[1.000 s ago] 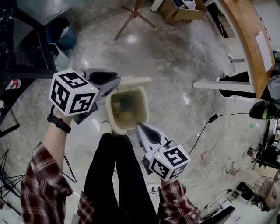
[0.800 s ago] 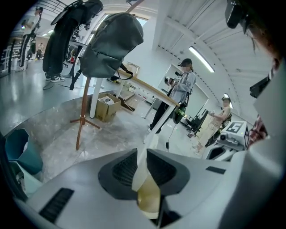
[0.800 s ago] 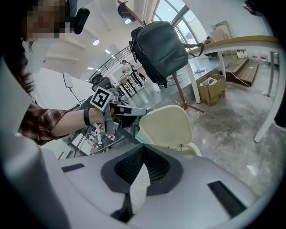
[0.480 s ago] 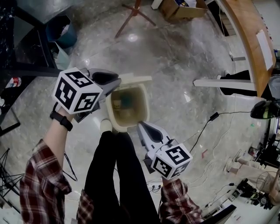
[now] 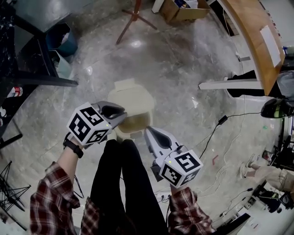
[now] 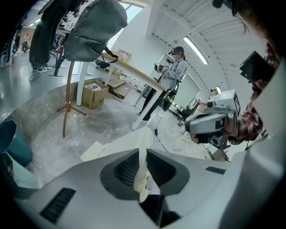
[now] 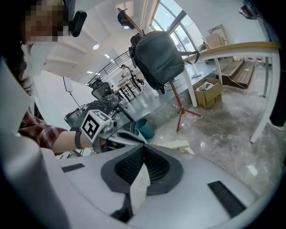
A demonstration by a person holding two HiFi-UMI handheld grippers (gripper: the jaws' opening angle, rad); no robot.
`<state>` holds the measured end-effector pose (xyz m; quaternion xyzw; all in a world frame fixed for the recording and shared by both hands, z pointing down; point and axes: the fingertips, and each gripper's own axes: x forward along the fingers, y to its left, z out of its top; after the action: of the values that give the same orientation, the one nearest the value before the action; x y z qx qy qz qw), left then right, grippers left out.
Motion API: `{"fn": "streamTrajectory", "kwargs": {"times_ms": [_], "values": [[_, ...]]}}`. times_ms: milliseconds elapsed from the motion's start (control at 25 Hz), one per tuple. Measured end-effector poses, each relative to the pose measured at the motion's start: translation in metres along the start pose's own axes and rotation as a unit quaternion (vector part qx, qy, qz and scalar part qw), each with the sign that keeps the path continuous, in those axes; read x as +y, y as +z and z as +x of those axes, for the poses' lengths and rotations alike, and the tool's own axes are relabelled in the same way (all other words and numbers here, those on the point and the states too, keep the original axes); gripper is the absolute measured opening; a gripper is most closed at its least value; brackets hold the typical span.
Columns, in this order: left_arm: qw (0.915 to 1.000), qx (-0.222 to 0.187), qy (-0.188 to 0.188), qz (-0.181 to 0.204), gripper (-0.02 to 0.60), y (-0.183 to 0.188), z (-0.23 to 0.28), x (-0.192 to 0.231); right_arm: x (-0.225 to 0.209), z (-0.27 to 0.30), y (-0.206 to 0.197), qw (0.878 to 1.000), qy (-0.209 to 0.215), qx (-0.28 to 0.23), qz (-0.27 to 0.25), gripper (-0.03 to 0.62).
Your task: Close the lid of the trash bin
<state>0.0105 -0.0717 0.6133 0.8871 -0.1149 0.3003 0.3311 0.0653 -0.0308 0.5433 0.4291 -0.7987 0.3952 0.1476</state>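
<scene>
One gripper has the work: my left gripper (image 5: 120,115) is clamped on the near-left edge of the lid (image 5: 133,96), which tilts partway over the trash bin (image 5: 138,123) just ahead of me. Its hinge is on the far side, so I judge that edge should go down. My right gripper (image 5: 148,133), pressed together and empty, sits beside the bin's right rim.

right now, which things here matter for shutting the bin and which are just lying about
In the job: trash bin, lid, left gripper shut on lid.
Lying about: blue bin, cardboard box, wooden stand, floor cable.
</scene>
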Motion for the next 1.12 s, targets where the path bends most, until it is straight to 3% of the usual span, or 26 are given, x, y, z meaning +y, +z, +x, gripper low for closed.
{"fn": "streamTrajectory", "kwargs": {"times_ms": [480,1120], "values": [[0.9976,0.057,-0.021,-0.032,0.055,-0.088,0.057,-0.037,-0.021,-0.010,-0.030,0.999,-0.015,0.006,0.029,0.013],[0.9946,0.100,0.002,-0.030,0.048,-0.165,0.125,-0.025,-0.048,0.013,-0.097,0.997,-0.012,0.037,0.066,0.012]]}}
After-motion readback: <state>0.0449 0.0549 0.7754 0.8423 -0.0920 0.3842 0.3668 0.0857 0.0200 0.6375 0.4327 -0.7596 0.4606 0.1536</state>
